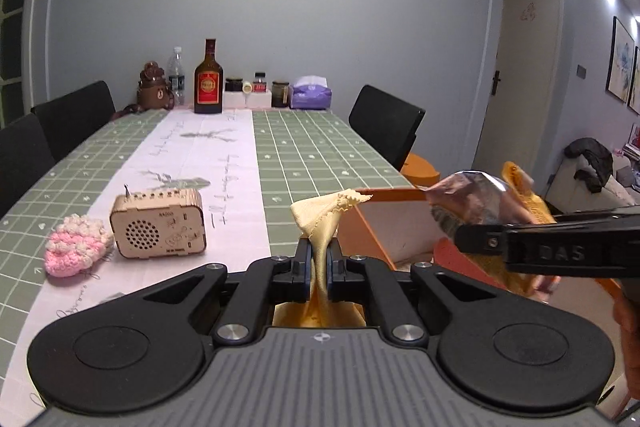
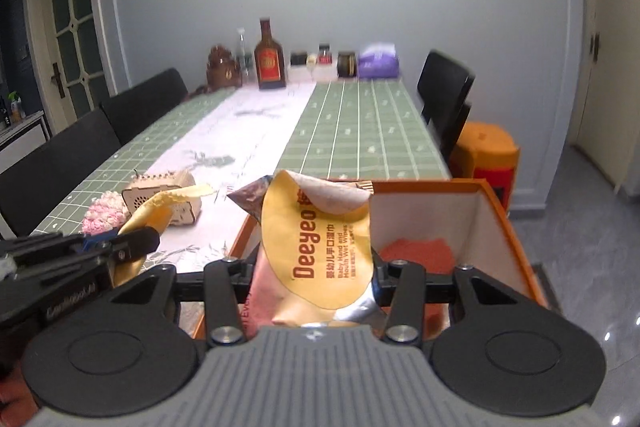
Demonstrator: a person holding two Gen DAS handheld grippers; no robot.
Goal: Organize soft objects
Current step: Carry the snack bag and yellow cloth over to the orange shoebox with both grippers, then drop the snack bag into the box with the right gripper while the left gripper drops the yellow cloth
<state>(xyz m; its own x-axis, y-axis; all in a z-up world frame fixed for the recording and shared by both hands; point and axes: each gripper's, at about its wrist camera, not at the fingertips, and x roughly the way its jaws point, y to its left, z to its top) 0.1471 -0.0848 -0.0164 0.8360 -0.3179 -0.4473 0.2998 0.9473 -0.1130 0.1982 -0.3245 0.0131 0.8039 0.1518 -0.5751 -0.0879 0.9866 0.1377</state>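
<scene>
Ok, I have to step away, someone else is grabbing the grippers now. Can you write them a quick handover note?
Left gripper: shut on the yellow cloth, held up above the table's near edge.
Right gripper: shut on the wet wipes pack, over the orange box.
Pink knitted piece lies on the table beside the wooden radio.
Done: an orange-red cloth already lies in the box.
Left: probably drop in the wipes and the yellow cloth, then fetch the pink piece.

Home dining rm: long table w/ checked cloth, black chairs, bottles along far edge, sofa, framed pics.
</scene>
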